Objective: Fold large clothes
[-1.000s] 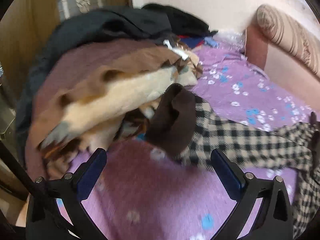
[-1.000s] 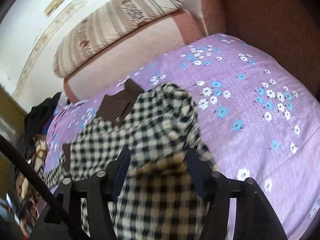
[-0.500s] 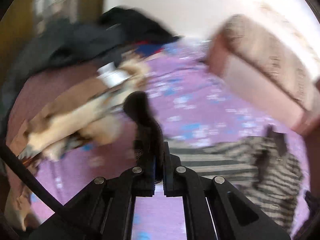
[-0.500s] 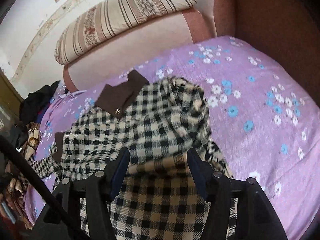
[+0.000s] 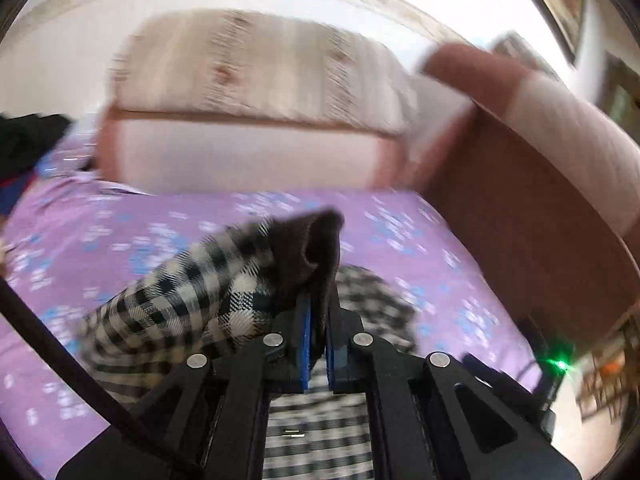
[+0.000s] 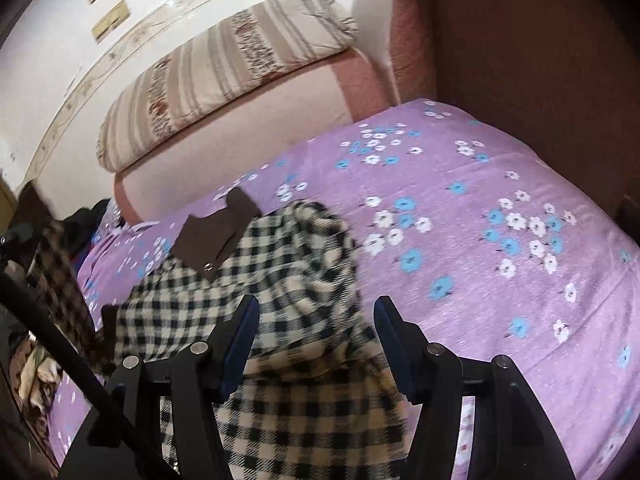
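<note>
Left wrist view showed my left gripper [image 5: 316, 336] clamped on the dark brown cuff [image 5: 316, 252] of the checked garment [image 5: 180, 312], the blue pads pressed together with the brown fabric pinched between them. The sleeve rose from the purple flowered bedspread [image 5: 120, 232] up to the cuff, lifted clear of the bed, and more of the check cloth lay below the jaws. Much of that view was blurred, but a striped cushion [image 5: 256, 76] sat on the pink sofa back [image 5: 240, 152] beyond the bed.

From the right wrist camera, my right gripper [image 6: 316, 344] stood wide apart, its two fingers straddling a raised fold of the checked garment [image 6: 288, 300] without closing on it. The garment lay spread on the bedspread [image 6: 480, 208], its brown collar [image 6: 216, 232] flat toward the sofa back [image 6: 248, 140]. A heap of other clothes [image 6: 36, 376] lay at the far left edge.
</note>
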Motion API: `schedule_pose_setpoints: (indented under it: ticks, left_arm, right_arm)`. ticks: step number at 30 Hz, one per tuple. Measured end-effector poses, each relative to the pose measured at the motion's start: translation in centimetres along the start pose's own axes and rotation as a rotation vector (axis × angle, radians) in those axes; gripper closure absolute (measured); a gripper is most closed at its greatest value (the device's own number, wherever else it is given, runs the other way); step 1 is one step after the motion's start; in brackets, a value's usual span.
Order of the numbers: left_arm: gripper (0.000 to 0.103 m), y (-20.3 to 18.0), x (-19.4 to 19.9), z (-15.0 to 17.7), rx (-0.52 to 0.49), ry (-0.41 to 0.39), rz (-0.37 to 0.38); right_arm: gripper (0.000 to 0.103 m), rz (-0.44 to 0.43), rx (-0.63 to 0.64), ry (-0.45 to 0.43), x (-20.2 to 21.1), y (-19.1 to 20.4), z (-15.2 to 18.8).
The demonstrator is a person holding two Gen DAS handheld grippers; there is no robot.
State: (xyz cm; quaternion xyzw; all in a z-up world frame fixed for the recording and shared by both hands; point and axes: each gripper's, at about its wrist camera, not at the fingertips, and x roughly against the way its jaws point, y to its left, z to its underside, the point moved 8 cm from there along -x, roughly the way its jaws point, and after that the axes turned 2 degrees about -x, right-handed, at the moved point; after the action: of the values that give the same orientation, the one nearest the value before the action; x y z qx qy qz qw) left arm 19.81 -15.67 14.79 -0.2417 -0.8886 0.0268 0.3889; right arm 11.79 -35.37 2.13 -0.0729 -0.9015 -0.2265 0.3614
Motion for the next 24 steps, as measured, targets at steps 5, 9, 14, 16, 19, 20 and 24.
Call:
schedule_pose_setpoints:
  ticks: [5,9,14,16,19,20,24]
  left_arm:
    - [0.038,-1.3,-3.4,2.3,0.05,0.061,0.028]
    - [0.036,1.6,-3.6,4.1,0.095,0.091,0.008]
    - [0.035,9.6,-2.0,6.0,0.136,0.073,-0.168]
    - [0.035,13.5,-1.4,7.2,0.202,0.079,-0.215]
    - [0.035,17.7,-0.2,8.7,0.274,0.081,-0.258]
    - [0.035,18.6,0.3,9.0,0.286,0.078,-0.271]
    - [0.035,21.2,2.2,10.0,0.287,0.063,-0.331]
  right_arm:
    - [0.039,-0.009,-0.056,0.004,-0.3,-1.8,-1.0]
    - [0.039,-0.023,-0.071,-0.013,-0.2,-2.4,-1.6]
    - [0.038,-0.127,-0.083,0.017,-1.2,-0.1,-1.1]
    - [0.038,-0.193,-0.056,0.046,-2.1,1.8,-0.5]
    - [0.038,-0.219,0.045,0.123,-5.3,5.1,0.8]
    - [0.038,-0.223,0.058,0.16,-6.6,5.8,1.6]
    - [0.039,-0.184,0.075,0.281,-11.3,7.4,4.1]
